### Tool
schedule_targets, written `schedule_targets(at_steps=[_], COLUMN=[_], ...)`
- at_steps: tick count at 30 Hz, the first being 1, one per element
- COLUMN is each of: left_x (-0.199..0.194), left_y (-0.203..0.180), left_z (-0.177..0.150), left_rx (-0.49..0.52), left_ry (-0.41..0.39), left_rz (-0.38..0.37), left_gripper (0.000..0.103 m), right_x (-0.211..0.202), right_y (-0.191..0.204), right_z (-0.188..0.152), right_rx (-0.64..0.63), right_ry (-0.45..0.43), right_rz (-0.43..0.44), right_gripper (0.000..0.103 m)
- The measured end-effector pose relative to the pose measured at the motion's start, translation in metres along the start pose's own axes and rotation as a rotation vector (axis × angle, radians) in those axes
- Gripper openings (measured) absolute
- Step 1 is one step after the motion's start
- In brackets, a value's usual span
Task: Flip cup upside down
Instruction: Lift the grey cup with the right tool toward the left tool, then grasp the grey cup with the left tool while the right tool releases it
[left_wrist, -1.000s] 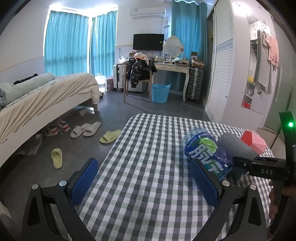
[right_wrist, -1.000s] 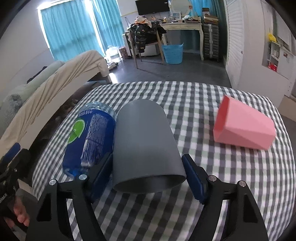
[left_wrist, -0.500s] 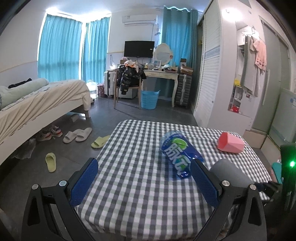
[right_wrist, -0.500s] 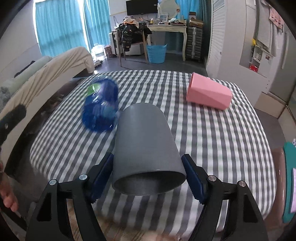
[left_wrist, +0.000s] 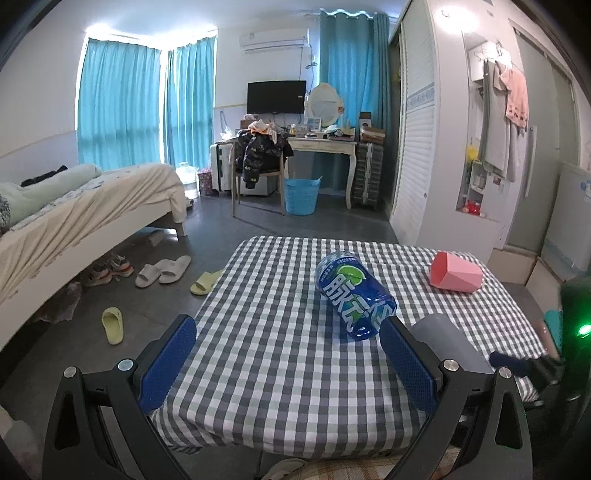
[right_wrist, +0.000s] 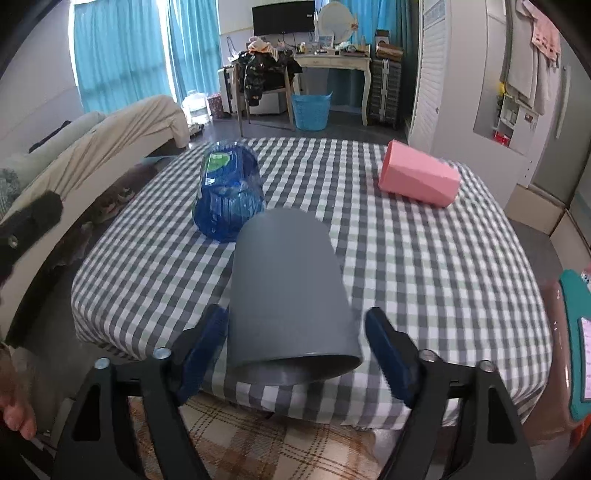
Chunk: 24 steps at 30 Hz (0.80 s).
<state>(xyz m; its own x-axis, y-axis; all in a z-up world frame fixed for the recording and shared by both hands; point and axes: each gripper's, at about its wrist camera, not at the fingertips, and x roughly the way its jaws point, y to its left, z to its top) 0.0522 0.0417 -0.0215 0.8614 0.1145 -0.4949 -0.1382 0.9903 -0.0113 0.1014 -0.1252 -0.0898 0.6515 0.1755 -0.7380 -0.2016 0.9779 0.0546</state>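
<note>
A: Right gripper (right_wrist: 295, 350) clamps the grey cup (right_wrist: 288, 291) near the blue bottle (right_wrist: 229, 195); left gripper (left_wrist: 288, 365) gapes, empty.

B: Smooth wall might slip while rotating.

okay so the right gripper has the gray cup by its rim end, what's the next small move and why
Probably roll the right gripper so the gray cup turns mouth-down, then lower it onto the checkered table. The cup is clamped on its side, open rim toward the camera, near the table's front edge. The blue bottle lies close beside it, so rotate away from that. The left gripper is open.
</note>
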Motion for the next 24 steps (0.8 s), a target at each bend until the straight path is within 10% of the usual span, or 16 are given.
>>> schedule_targets(at_steps=[9,24], left_x=[0.010,0.087], left_y=[-0.043,-0.133], left_z=[0.021,0.013], left_rx=[0.057,0.126], left_ry=[0.026,0.361], left_rz=[-0.006,-0.106], left_gripper=[0.103,0.101], right_x=[-0.054,-0.032], right_y=[-0.043,-0.158], right_z=[0.018,0.017], right_rx=[-0.017,0.213], right_ry=[-0.143,-0.185], right_rz=[-0.014,-0.088], right_gripper=[0.089,0.090])
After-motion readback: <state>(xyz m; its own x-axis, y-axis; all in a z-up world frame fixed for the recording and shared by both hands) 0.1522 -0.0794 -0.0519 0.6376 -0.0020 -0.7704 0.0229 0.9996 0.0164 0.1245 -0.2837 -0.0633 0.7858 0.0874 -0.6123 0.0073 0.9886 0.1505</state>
